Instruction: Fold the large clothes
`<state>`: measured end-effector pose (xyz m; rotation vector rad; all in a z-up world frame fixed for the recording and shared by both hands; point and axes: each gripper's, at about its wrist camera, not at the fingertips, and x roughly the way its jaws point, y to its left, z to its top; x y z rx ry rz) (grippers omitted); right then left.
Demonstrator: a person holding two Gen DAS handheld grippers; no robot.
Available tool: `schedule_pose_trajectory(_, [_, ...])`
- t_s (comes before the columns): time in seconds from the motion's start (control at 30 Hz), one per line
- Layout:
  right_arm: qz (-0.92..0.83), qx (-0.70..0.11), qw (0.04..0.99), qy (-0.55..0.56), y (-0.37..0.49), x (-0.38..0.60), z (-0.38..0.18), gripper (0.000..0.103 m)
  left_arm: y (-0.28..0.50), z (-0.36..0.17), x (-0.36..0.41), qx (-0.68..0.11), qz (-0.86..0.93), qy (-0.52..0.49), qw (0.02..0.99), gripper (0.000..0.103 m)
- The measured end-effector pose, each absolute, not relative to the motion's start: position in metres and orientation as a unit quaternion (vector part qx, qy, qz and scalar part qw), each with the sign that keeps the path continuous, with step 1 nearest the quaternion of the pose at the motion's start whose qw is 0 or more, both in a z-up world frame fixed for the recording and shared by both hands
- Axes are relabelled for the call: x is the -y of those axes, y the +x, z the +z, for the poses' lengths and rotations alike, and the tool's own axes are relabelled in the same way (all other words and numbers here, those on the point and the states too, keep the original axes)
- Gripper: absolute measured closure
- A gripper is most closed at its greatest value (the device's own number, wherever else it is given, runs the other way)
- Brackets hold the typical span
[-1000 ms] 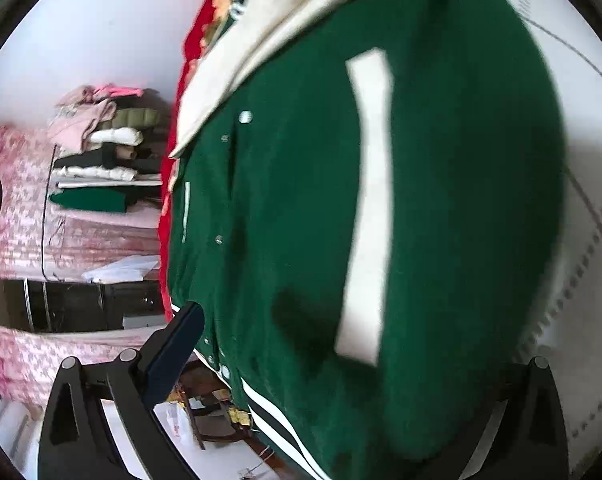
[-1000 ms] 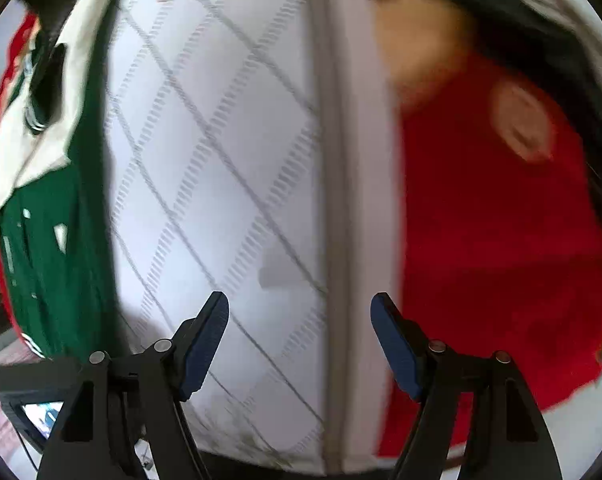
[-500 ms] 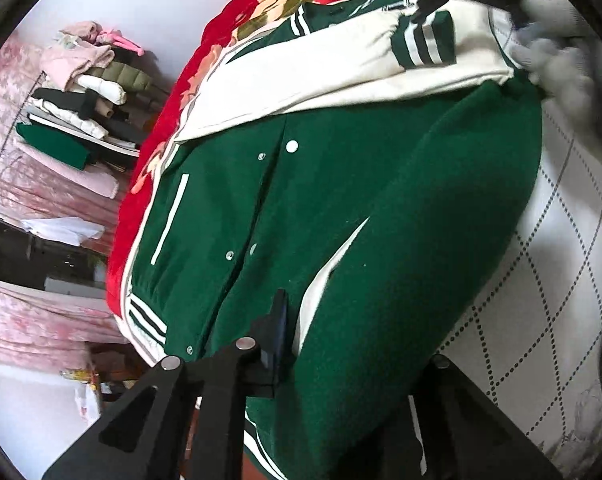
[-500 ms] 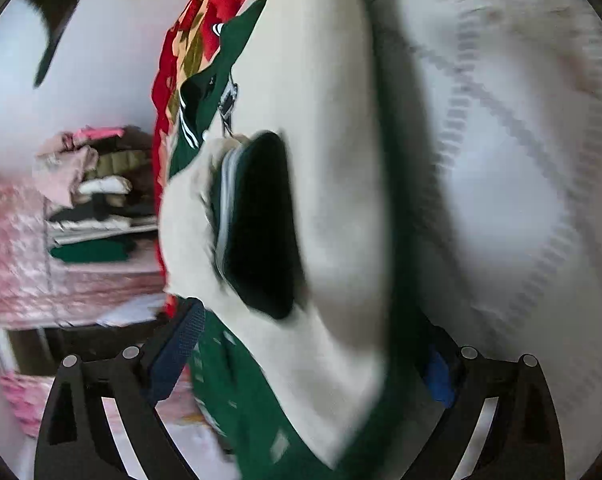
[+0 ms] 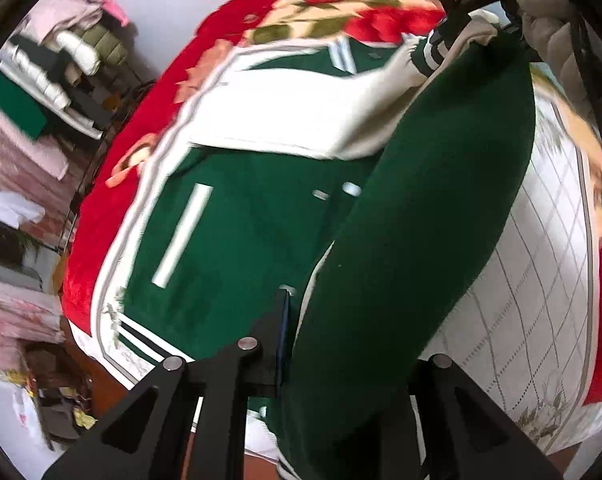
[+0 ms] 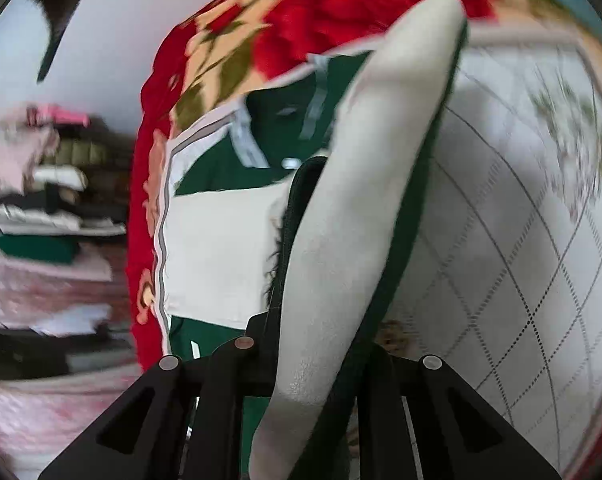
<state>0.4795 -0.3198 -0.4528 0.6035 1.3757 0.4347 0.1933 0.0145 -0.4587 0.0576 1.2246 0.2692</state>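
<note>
Between the jaws of the left hand-held gripper (image 5: 297,344) sits a thick fold of the green jacket (image 5: 237,240); the jaws are opening slightly, yet the fabric is pinched between them and rises ahead of the gripper as a raised green ridge. Ahead and to the left of that gripper the rest of the jacket lies flat on the bed (image 5: 541,280), front side up, with its snap buttons and a white pocket stripe (image 5: 183,234) in view; a cream sleeve (image 5: 293,120) lies across the chest farther ahead. The right hand-held gripper (image 6: 321,356) has its jaws closing on the other cream sleeve (image 6: 365,200) together with the green edge beside it, and the cloth is clamped between them and runs away from the gripper up the picture. In the left wrist view that right hand-held gripper (image 5: 465,8) shows far ahead, at the far end of the lifted ridge. Under the jacket, to the right of both grippers, is a white quilted cover (image 6: 521,240) with a diamond pattern; farther ahead and to the left is a red floral blanket (image 5: 341,16). Well to the left of the grippers stands a rack of folded clothes (image 5: 53,76) against the wall; it is blurred in the right wrist view
</note>
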Motion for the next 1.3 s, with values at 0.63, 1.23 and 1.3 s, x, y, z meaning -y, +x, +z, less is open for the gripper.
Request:
schedule_pose_trajectory(0.63, [0.266,-0.692,0.664,0.093,0.529,-0.099,-0.486,0.043,0.139,-0.545,-0.329,-0.583,0.338,-0.225,0.704,0.029])
schedule_pose_trajectory(1.23, [0.217,-0.645,0.667,0.305,0.534,0.169,-0.565,0.019,0.164,-0.611,-0.352,-0.619,0.384,-0.213,0.652,0.001])
schedule_pose_trajectory(1.3, [0.236,-0.628,0.653,0.351,0.541,0.167,-0.582,0.019,0.165,-0.604,-0.348,-0.618,0.385,-0.199,0.656,0.001])
